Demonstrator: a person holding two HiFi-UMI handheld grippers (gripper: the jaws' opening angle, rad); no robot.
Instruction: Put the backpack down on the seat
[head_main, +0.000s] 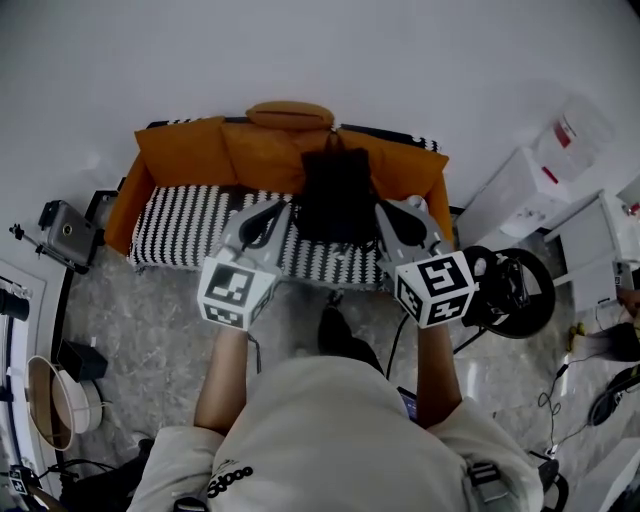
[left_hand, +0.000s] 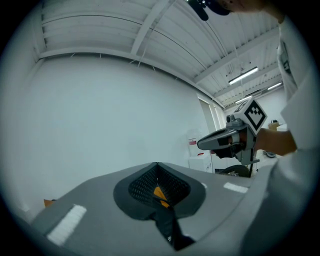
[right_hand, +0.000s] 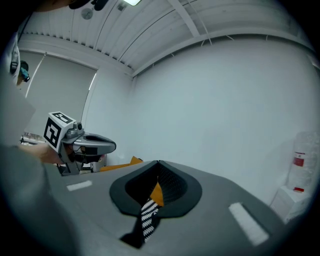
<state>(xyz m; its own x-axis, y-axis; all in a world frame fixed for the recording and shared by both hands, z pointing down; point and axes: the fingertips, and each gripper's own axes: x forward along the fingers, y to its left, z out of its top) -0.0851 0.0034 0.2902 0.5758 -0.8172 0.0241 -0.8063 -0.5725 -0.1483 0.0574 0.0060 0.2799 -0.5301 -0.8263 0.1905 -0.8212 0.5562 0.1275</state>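
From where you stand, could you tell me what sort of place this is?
Probably a lab or studio staged as a living-room corner: a sofa with orange cushions against a bare white wall, a camera set up beside it, and strip lights under an industrial ceiling.

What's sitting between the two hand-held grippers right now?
In the head view, the black backpack stands between the left hand-held gripper and the right hand-held gripper, on the striped seat.
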